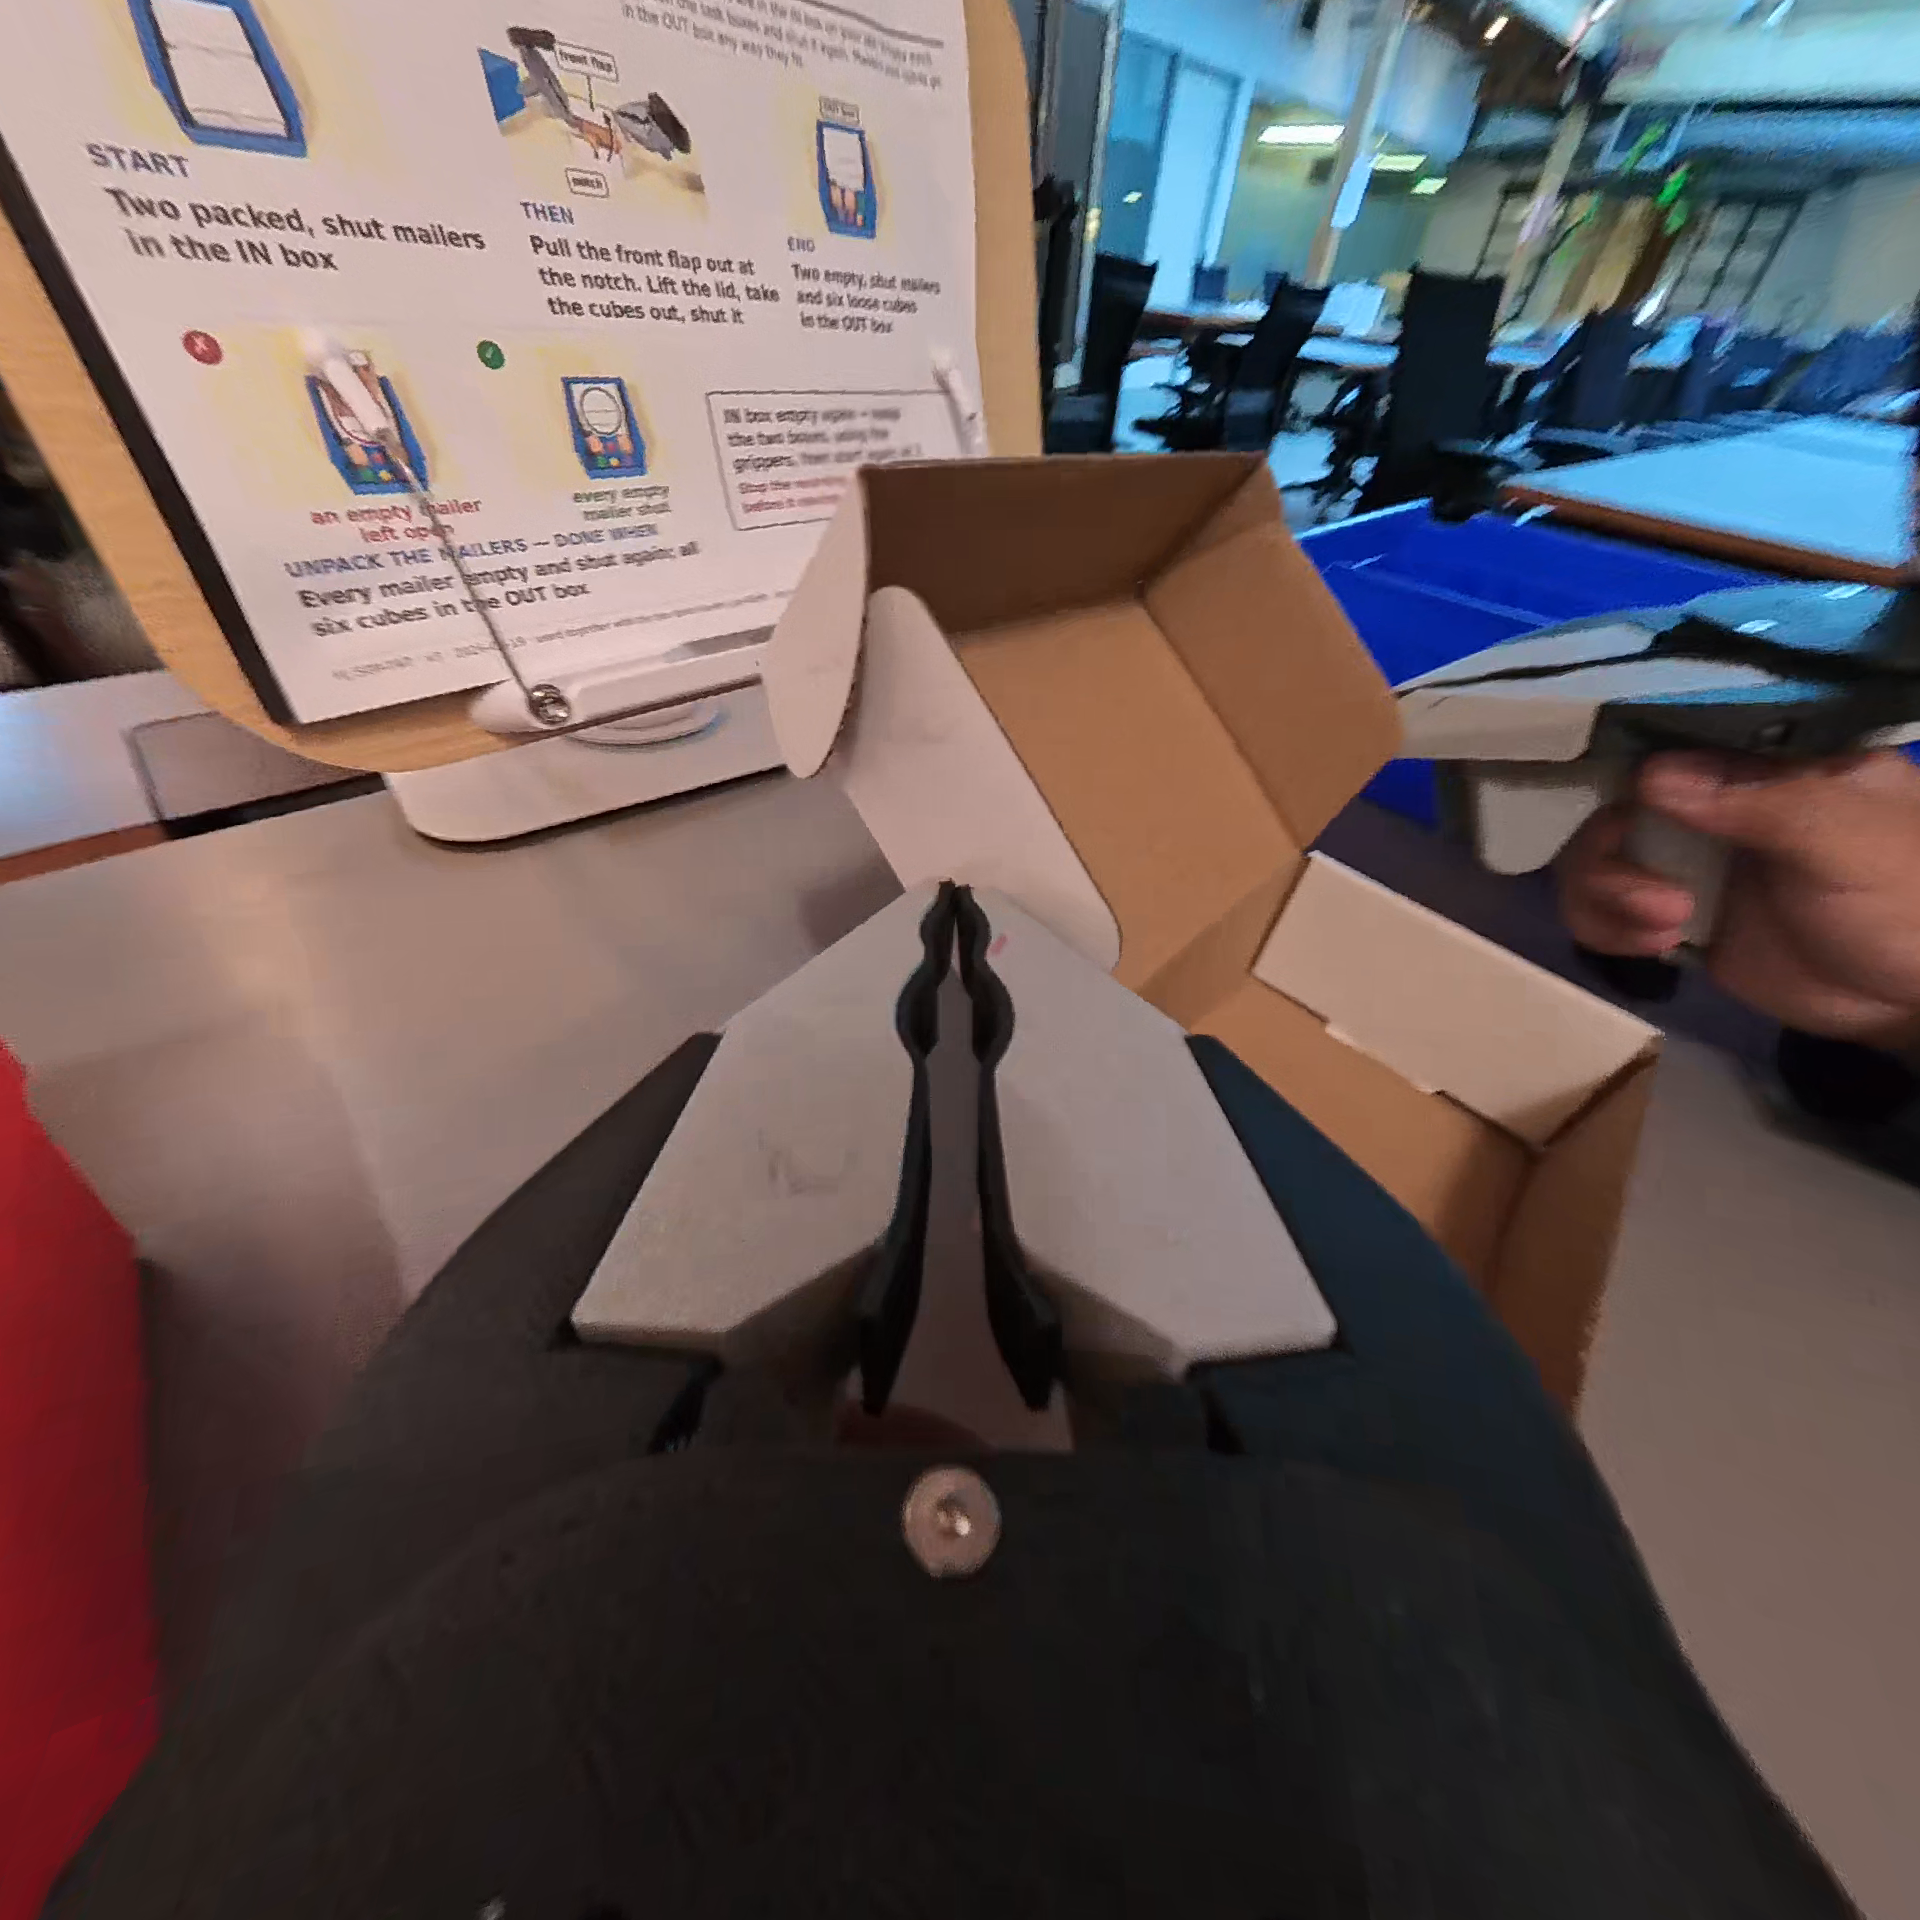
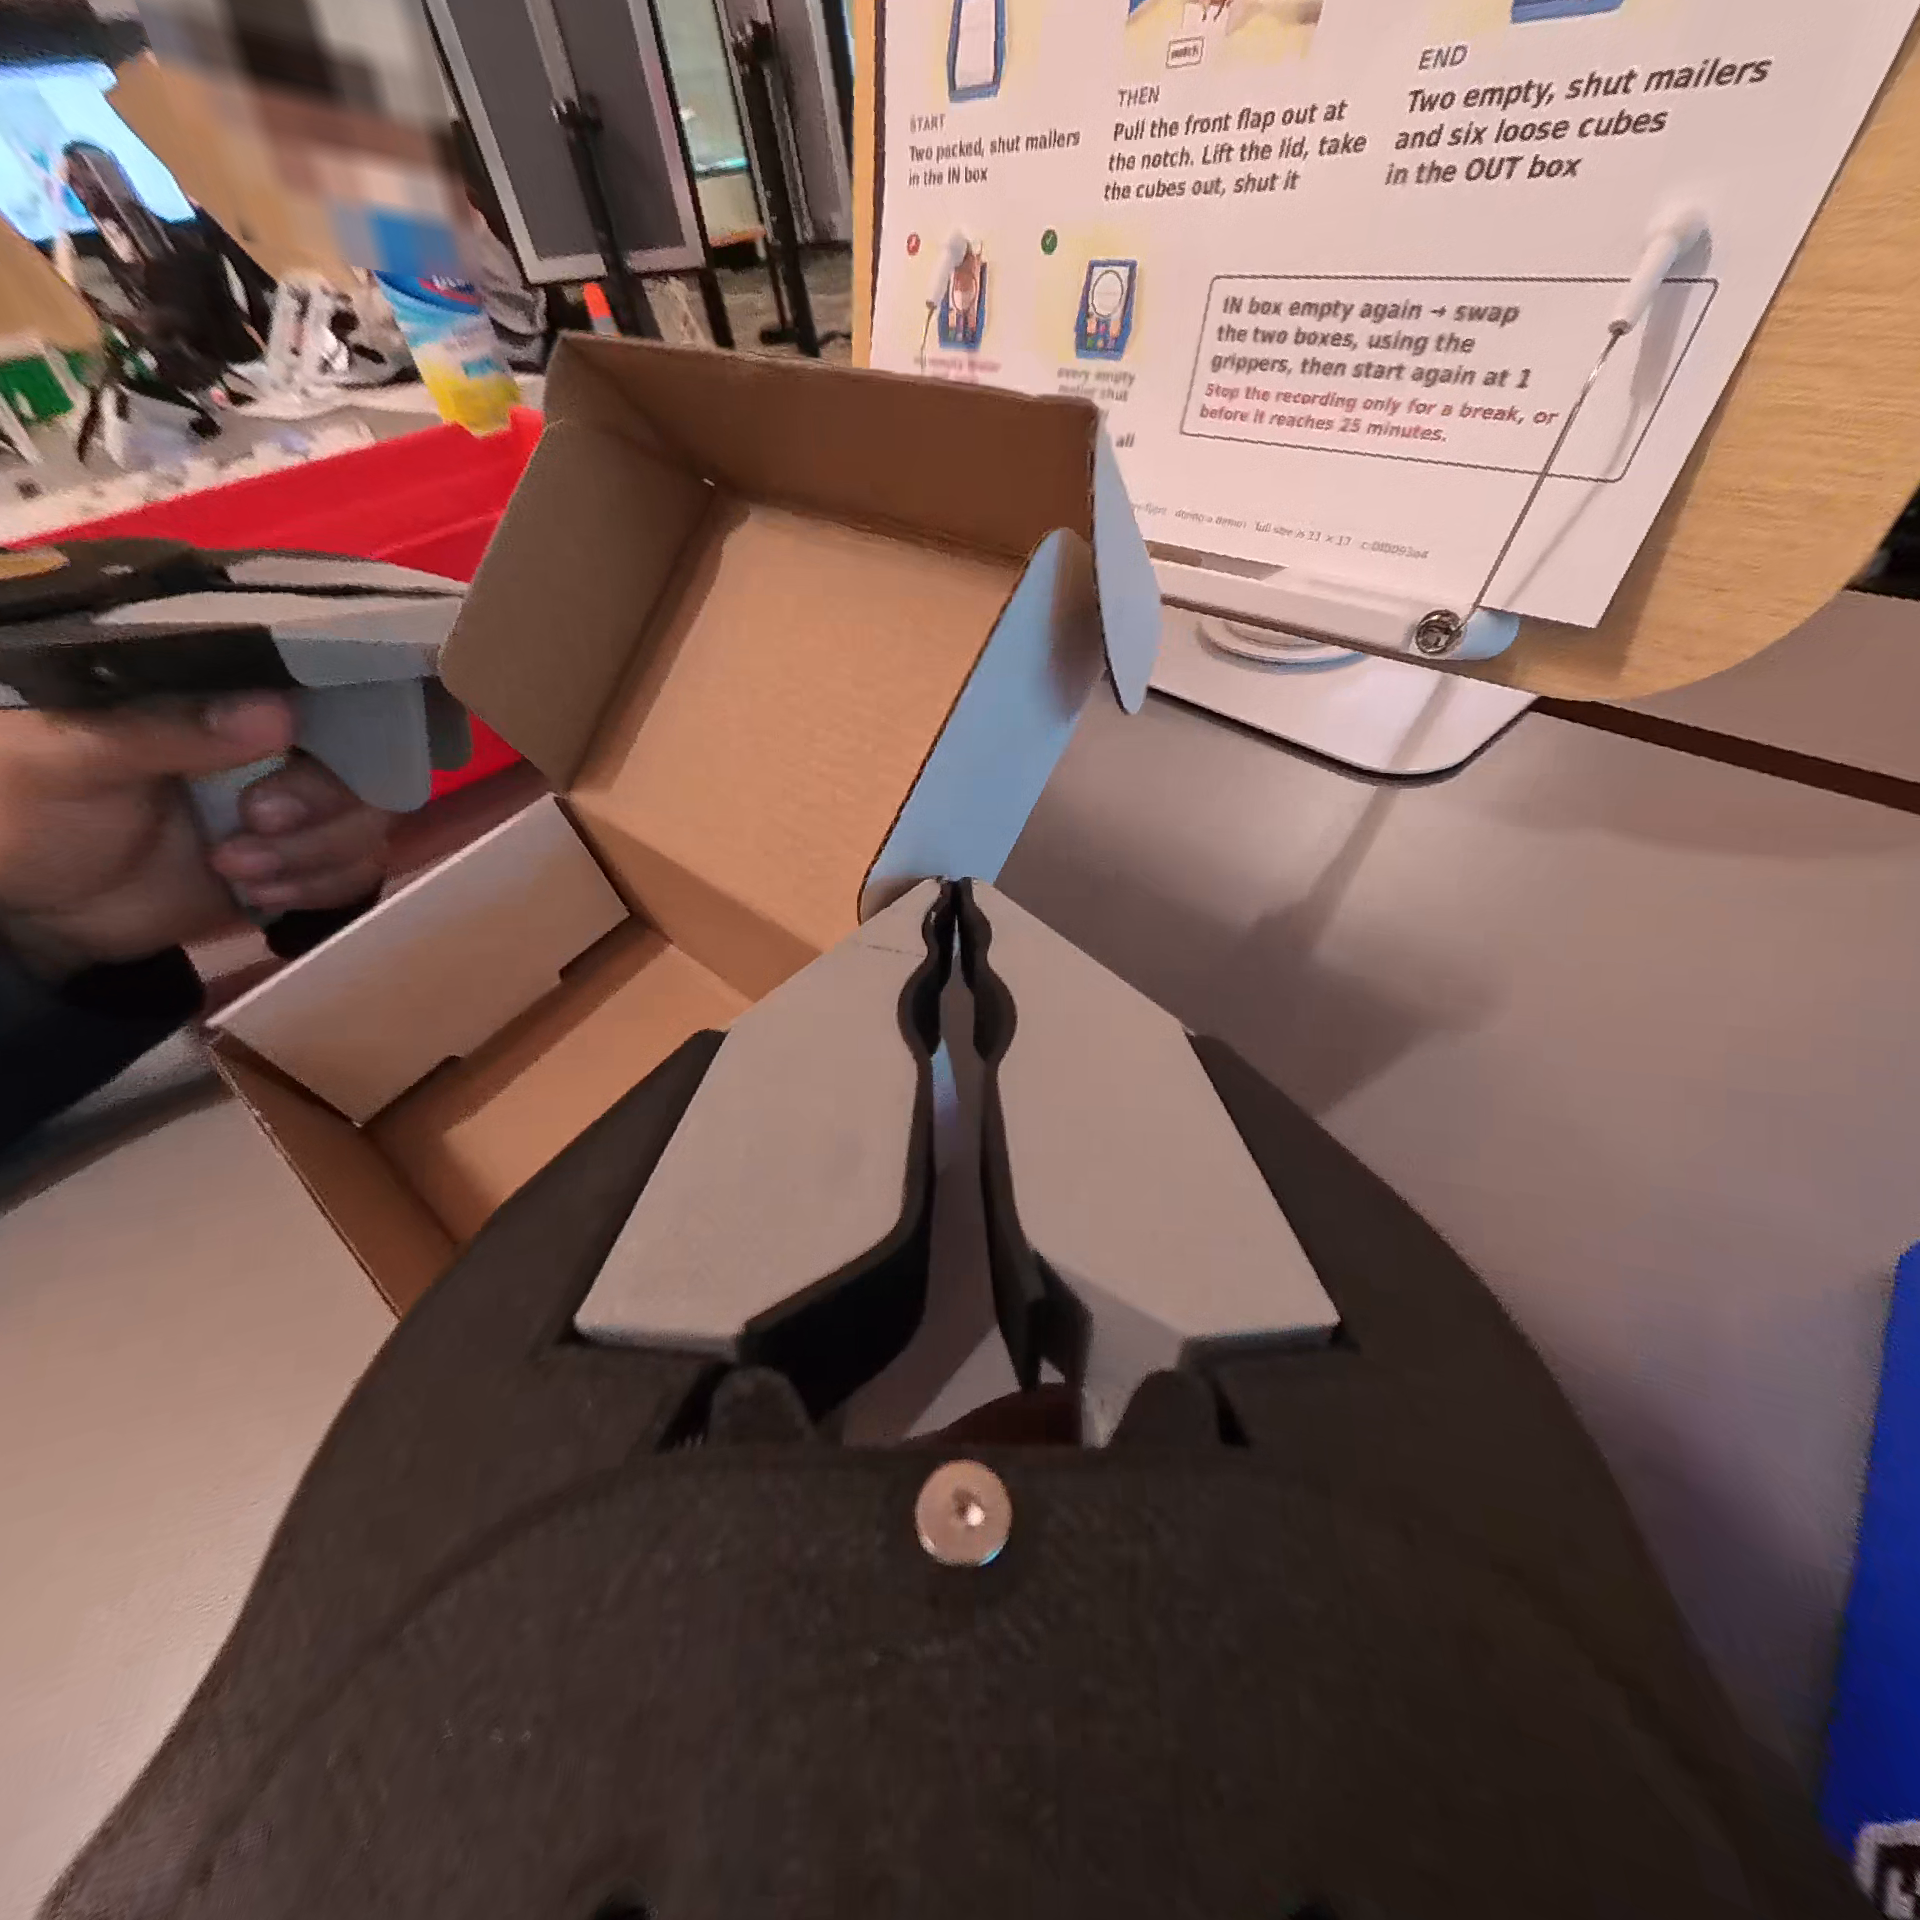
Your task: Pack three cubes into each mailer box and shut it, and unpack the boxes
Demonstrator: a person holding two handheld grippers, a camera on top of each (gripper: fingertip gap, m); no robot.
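An open cardboard mailer box (image 1: 1475,1174) stands on the grey table, white outside and brown inside, with its lid (image 1: 1122,727) raised. My left gripper (image 1: 951,896) is shut on the lid's white left side flap (image 1: 935,769). My right gripper (image 2: 951,889) is shut on the lid's white right side flap (image 2: 987,748). The box (image 2: 343,1174) shows a bare brown floor (image 2: 582,1070) in the right wrist view, where the lid (image 2: 790,665) tilts back. Each view shows the other gripper at the lid's far edge, the right one (image 1: 1434,707) and the left one (image 2: 416,623). No cubes are in view.
An instruction sheet on a wooden board (image 1: 997,343) with a white stand (image 2: 1340,717) is behind the box. A blue bin (image 1: 1455,592) lies to the right, its edge also in the right wrist view (image 2: 1881,1558). A red bin (image 2: 395,499) lies to the left. The grippers' ends are close to 15 cm from one another.
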